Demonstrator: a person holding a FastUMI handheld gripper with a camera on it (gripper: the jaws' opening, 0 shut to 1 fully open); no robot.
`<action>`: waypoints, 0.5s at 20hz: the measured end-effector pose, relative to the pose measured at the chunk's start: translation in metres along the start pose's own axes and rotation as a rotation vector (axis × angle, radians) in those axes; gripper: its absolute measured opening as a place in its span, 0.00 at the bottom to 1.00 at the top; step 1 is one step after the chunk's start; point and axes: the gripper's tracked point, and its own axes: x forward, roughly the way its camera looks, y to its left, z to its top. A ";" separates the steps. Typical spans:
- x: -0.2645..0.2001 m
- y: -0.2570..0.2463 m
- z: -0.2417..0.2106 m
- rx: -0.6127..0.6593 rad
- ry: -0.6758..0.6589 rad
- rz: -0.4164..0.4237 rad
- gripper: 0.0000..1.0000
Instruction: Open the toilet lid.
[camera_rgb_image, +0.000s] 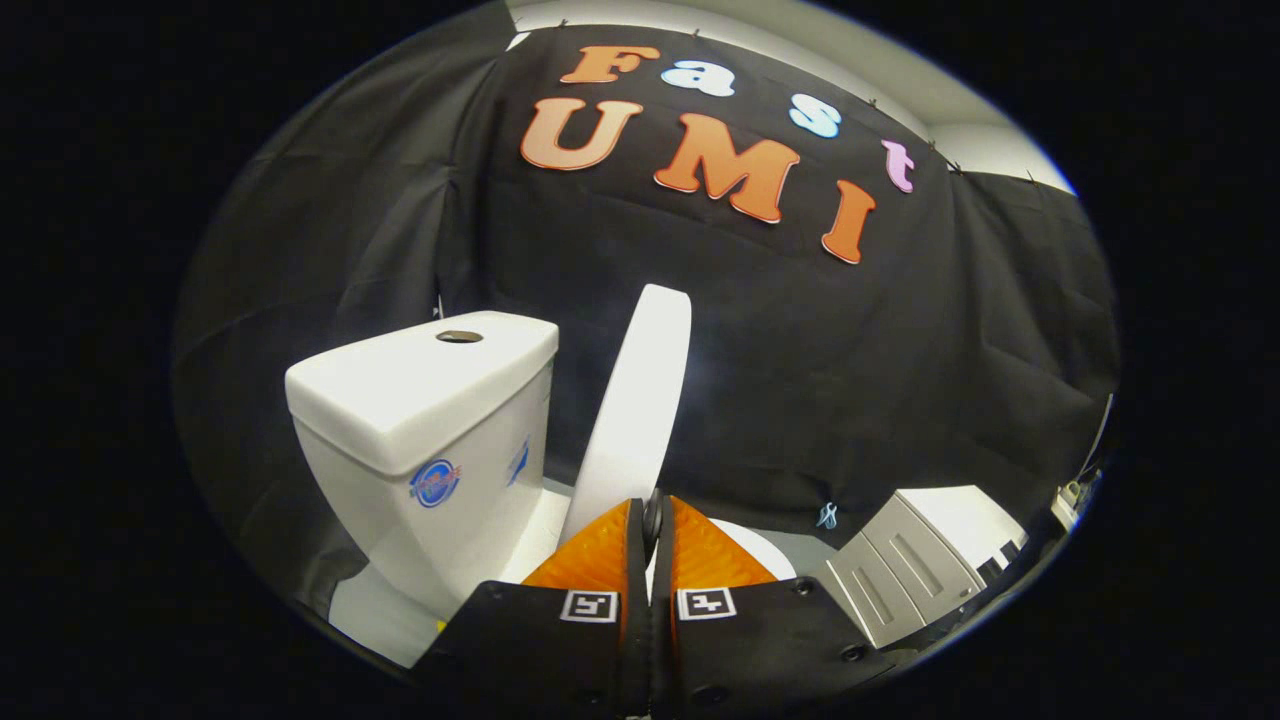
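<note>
We are looking along the tool (652, 520) as its two fingers are closing almost together on the lower edge of the toilet lid (632, 420), with only a thin slit showing between them where the lid's rim is sitting; both ridged pads appear to be pressing on it. The lid, a smooth, glossy white oval seen nearly edge-on, is standing raised and leaning slightly toward the tank (425, 400), with a narrow gap of dark cloth showing between the two. The tank is a rounded, glazed white box with a round metal flush button (459, 336) on its flat top and a small round sticker (434, 483) on its front. Just past the fingers, a curved sliver of the white seat (765, 550) is showing. Beyond the lid, open room is stretching to the draped black booth wall (900, 350). Low beside the fingers, a grey ribbed panel (895, 575) is lying well apart from the toilet.
</note>
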 end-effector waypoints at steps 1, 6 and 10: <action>-0.001 0.008 0.003 -0.014 -0.008 0.002 0.08; -0.004 0.046 0.010 -0.059 -0.030 0.010 0.08; -0.006 0.075 0.014 -0.079 -0.042 0.033 0.08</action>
